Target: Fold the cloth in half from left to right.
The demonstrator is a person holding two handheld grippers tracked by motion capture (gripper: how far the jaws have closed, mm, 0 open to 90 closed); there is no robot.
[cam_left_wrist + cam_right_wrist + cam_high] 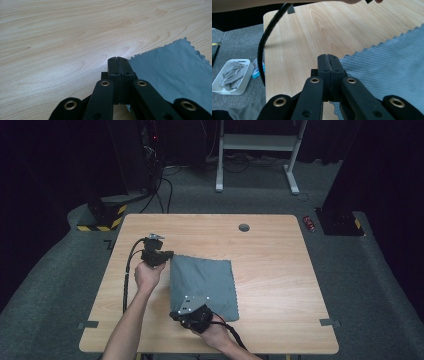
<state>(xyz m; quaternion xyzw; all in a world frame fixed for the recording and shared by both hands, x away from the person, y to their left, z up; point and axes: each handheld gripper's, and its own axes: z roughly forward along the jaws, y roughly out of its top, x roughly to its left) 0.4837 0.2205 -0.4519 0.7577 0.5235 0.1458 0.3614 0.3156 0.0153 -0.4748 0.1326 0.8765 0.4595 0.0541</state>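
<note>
Grey cloth (pixel 202 285), zigzag-edged, flat on bench (pixel 270 255).
Left claw (pixel 117 59) at its far-left corner, right claw (pixel 327 57) at near-left corner; both pressed together, apparently pinching cloth edge.

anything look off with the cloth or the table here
Nothing stands out. The grey cloth lies flat on the wooden table, slightly askew to its edges, with no spill or damage. The left gripper and right gripper sit at its corners, jaws shut.
</note>
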